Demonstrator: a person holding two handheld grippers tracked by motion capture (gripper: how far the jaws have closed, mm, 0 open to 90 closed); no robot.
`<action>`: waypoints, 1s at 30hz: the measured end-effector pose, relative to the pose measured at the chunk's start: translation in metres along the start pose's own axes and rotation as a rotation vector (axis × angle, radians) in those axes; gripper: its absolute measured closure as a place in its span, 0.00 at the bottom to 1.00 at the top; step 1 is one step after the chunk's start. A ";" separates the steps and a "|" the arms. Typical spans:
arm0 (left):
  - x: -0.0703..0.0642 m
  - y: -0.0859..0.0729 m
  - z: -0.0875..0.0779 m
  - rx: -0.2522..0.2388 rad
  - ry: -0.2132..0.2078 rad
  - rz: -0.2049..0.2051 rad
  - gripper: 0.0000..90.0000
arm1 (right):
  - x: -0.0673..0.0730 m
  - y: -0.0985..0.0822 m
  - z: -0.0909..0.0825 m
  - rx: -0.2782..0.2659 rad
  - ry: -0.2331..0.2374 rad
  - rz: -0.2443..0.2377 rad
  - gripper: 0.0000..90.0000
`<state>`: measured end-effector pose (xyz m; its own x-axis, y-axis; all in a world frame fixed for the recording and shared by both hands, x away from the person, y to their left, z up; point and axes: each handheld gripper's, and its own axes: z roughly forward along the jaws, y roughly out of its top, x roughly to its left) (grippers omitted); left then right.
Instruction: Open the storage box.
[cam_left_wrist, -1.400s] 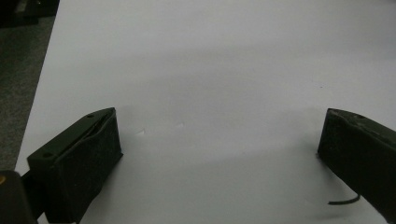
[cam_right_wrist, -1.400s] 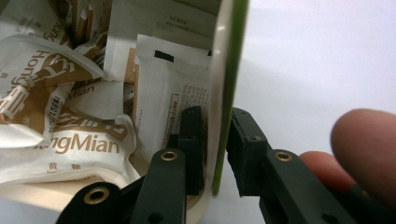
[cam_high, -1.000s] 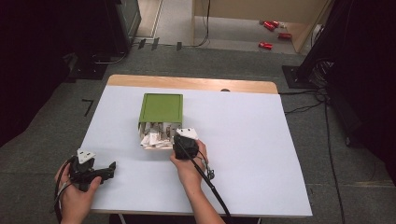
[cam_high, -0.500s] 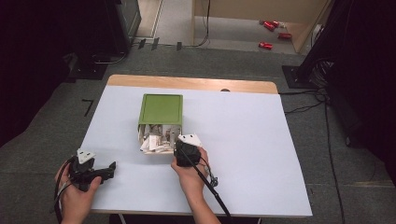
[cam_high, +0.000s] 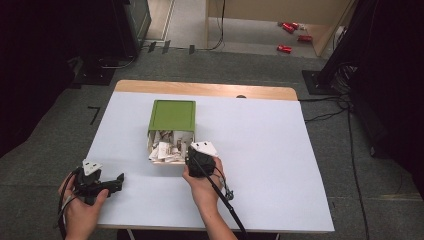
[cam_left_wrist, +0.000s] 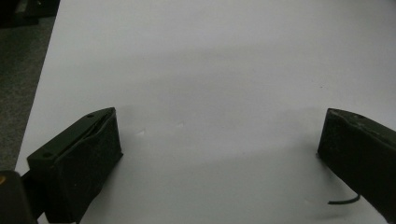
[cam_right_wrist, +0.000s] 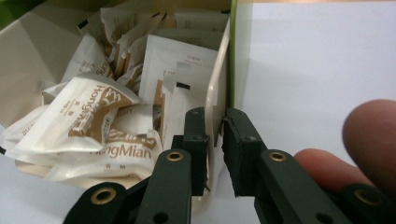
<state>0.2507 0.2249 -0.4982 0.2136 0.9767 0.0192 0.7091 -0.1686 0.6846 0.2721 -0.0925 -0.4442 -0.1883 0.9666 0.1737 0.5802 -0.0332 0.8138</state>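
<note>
A green box (cam_high: 171, 116) lies on the white table (cam_high: 260, 150), its open end facing me and full of white and brown sachets (cam_high: 165, 149). My right gripper (cam_high: 192, 155) is at the box's near right corner. In the right gripper view its jaws (cam_right_wrist: 215, 121) are shut on the thin cardboard side wall (cam_right_wrist: 219, 88), one jaw inside by the sachets (cam_right_wrist: 88, 116) and one outside. My left gripper (cam_high: 120, 179) rests at the table's near left. Its jaws (cam_left_wrist: 219, 135) stand open, with nothing but bare tabletop between them.
The table's wooden far edge (cam_high: 200, 89) runs behind the box. Grey carpet surrounds the table, with black stands and cables (cam_high: 330, 75) at the far right. The right gripper's cable (cam_high: 225, 195) trails back over the table along the forearm.
The right hand has drawn slightly nearer to me at the box's open corner. The left hand and its gripper have kept still.
</note>
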 end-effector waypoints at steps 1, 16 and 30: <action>0.000 0.000 0.000 0.000 0.000 0.000 0.00 | 0.000 0.000 0.000 0.000 0.000 0.000 0.89; 0.000 0.000 0.000 -0.001 0.000 -0.002 0.00 | 0.007 -0.001 -0.008 0.015 -0.033 -0.006 0.94; 0.000 0.000 0.000 0.001 0.000 0.001 0.00 | 0.012 -0.017 -0.029 0.004 -0.033 0.022 0.94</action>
<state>0.2507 0.2250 -0.4982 0.2140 0.9766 0.0196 0.7095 -0.1691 0.6841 0.2369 -0.0879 -0.4401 -0.1488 0.9736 0.1729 0.5870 -0.0538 0.8078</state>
